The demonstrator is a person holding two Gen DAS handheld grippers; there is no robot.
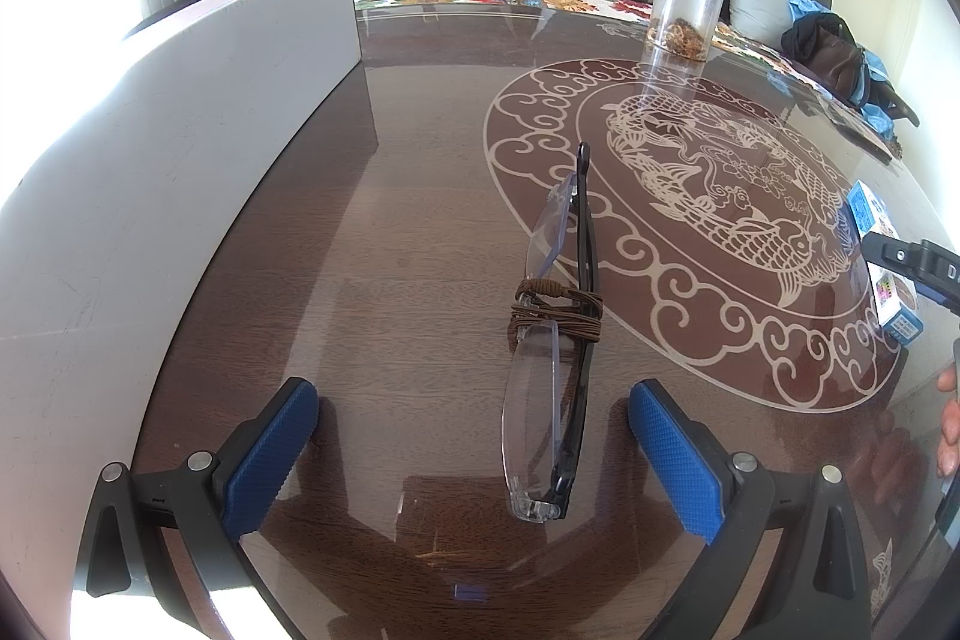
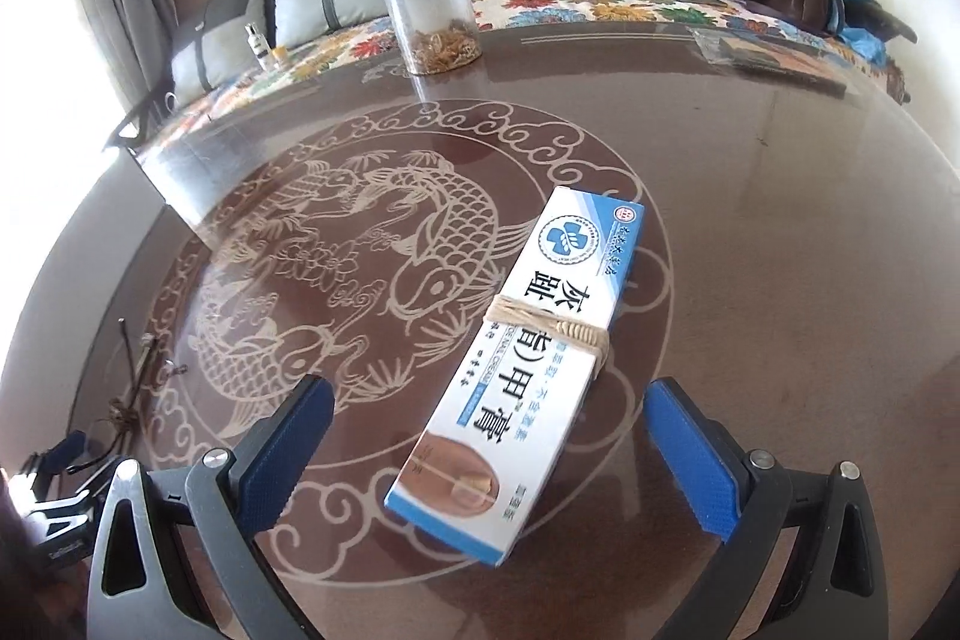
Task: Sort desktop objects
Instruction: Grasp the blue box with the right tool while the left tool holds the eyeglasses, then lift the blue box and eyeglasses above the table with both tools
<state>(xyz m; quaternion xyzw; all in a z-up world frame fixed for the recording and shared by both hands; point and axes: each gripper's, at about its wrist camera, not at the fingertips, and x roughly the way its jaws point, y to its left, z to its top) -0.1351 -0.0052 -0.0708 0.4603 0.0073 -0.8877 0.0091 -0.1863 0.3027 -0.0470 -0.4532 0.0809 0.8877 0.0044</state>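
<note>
Left gripper: jaws spread, empty, flanking folded glasses lying on the glass table.
Right gripper: likewise spread, empty, flanking ointment box.
Progress: neither item lifted; sorting apparently barely begun.

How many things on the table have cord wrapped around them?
2: the folded glasses between the left gripper's fingers, and the cream box ahead of the right gripper. Others may be hidden.
</note>
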